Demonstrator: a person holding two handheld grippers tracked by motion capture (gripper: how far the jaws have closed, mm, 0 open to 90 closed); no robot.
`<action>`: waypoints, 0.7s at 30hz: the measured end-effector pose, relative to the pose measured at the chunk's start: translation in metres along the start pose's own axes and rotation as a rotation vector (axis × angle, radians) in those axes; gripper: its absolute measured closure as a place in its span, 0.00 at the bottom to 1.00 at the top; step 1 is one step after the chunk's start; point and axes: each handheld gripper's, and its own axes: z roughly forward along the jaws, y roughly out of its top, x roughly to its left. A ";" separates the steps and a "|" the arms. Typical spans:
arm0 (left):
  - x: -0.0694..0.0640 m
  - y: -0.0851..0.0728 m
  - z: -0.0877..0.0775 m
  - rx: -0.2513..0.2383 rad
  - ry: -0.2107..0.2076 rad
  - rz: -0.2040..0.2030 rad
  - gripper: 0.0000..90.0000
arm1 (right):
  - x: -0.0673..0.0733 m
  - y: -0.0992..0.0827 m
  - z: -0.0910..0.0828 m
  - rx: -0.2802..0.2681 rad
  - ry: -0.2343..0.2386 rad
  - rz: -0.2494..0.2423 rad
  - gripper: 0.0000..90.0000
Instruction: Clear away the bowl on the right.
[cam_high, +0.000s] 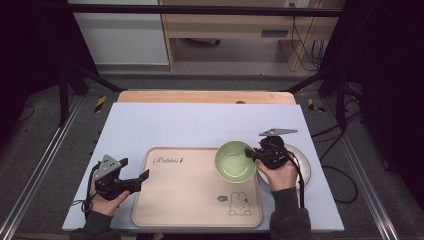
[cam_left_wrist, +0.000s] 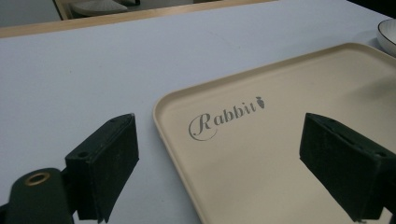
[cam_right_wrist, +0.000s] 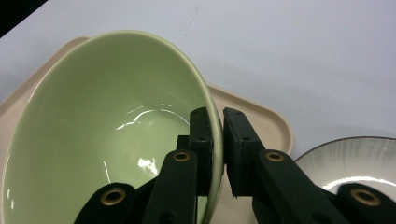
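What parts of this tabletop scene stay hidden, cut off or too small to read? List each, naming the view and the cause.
- White plate: high view, mostly covered by the right tool and hand; right gripper view, cut by the frame edge.
- Green bowl: right gripper view, its underside faces away, so contact with the tray is unclear.
- Small mark beside the rabbit drawing: high view, too small to read.

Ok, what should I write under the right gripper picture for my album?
Right gripper pinching the glossy pale-green bowl's rim over the beige tray, white plate nearby.
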 end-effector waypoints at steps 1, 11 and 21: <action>0.000 0.000 0.000 0.000 0.000 0.000 0.13 | 0.001 0.001 0.002 0.004 0.005 0.009 0.92; 0.000 0.000 0.001 0.001 -0.002 0.000 0.13 | 0.008 0.005 0.016 0.020 0.016 0.003 0.91; 0.000 -0.001 0.001 0.001 -0.002 0.001 0.13 | 0.016 0.008 0.031 0.030 0.026 -0.004 0.91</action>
